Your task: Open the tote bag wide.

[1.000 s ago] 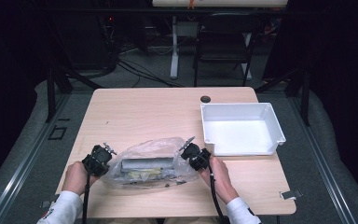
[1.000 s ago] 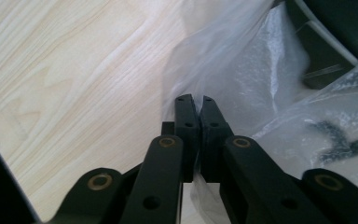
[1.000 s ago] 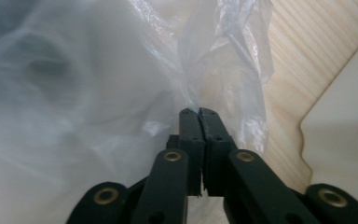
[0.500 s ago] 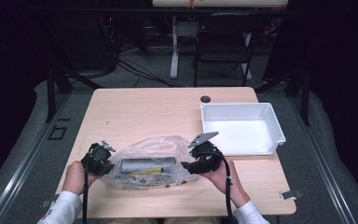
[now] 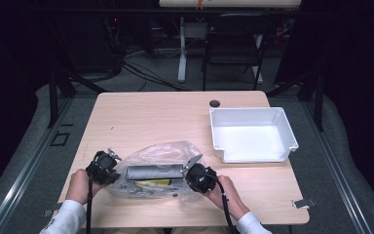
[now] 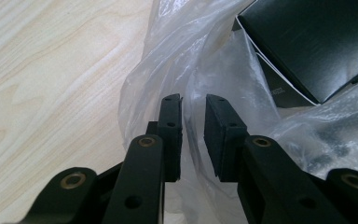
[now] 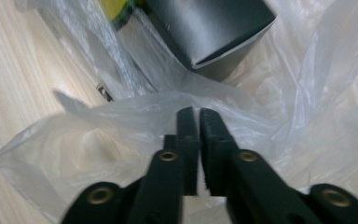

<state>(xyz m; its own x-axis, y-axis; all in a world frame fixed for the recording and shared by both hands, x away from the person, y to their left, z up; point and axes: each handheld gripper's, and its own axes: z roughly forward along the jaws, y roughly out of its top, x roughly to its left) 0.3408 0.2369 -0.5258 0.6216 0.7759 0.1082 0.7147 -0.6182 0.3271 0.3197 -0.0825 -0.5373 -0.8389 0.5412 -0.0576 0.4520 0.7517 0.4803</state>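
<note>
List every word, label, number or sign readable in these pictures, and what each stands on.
No text can be read with certainty.
Dark box inside the clear plastic bag: a small strip of print near its lower corner in the left gripper view, too small and blurred to read.
Yellow item in the bag: no legible print.
White tray: no markings.

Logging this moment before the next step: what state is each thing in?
plastic bag: crumpled, lying on the table, a dark box inside
dark box: lying flat in the bag
white tray: empty, upright
left gripper: nearly closed, bag film between the jaws
right gripper: shut on the plastic bag
</note>
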